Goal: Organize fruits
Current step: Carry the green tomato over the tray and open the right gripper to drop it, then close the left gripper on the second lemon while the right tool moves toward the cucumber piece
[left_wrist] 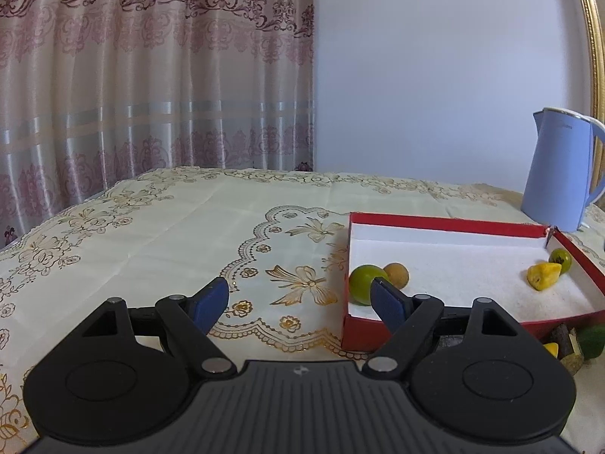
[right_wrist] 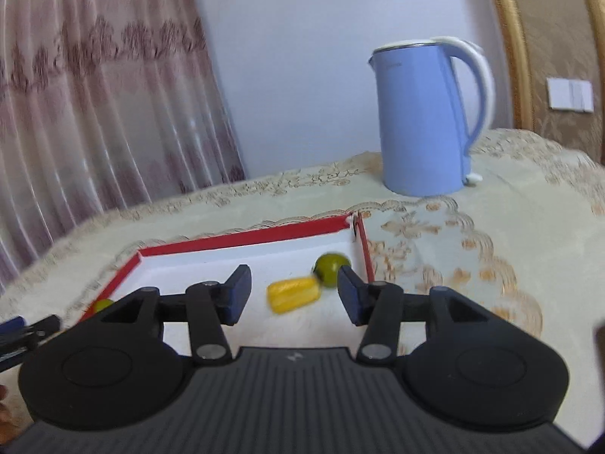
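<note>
Lying in the red box, the yellow fruit piece sits just ahead of the right hand-held gripper, long axis crosswise, a green fruit touching its right end. Right jaws part-open, empty. Left hand-held gripper wide, empty, farther off over the desk.

I see a shallow red box with a white lining, open on the tabletop. At its 9 o'clock corner lie a green lime and a tan round fruit, touching. Near 3 o'clock, a yellow piece lies just beside a smaller green fruit.
</note>
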A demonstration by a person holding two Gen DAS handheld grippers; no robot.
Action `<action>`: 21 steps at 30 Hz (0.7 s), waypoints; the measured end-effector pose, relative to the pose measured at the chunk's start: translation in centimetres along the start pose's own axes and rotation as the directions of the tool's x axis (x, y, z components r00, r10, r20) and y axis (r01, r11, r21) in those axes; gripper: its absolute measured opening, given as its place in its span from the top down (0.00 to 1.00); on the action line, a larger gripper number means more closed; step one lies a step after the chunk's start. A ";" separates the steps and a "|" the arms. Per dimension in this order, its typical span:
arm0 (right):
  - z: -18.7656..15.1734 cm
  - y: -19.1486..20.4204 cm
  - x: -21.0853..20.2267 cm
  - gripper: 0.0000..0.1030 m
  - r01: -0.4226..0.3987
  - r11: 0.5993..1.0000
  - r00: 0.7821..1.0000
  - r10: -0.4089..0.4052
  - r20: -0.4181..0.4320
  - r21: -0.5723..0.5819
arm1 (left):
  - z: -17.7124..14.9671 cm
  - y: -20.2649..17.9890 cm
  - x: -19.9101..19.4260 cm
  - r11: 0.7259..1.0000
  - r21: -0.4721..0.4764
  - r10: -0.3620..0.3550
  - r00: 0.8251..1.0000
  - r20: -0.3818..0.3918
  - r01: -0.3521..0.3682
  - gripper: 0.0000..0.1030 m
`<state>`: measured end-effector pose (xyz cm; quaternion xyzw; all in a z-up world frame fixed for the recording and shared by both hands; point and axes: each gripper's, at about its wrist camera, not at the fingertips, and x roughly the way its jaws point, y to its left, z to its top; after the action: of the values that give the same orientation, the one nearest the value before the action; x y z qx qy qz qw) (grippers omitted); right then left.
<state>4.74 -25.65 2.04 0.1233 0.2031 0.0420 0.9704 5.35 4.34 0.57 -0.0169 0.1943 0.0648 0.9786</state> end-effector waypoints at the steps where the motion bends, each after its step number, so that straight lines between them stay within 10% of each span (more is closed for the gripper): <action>1: -0.6 0.1 -0.4 0.53 0.001 1.000 1.000 -0.001 -0.002 0.000 | 0.0 -0.1 0.0 1.000 0.004 -0.006 1.000 -0.001 0.006 0.20; 21: -4.1 1.6 -2.9 0.48 -0.009 0.991 0.998 0.001 -0.063 -0.136 | -1.8 -0.8 -0.9 0.972 0.234 0.017 0.995 -0.095 0.006 0.20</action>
<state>0.38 -23.55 -0.10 0.0559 0.2297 0.0621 0.9697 4.00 3.34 -0.73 0.0960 0.2474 0.0434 0.9632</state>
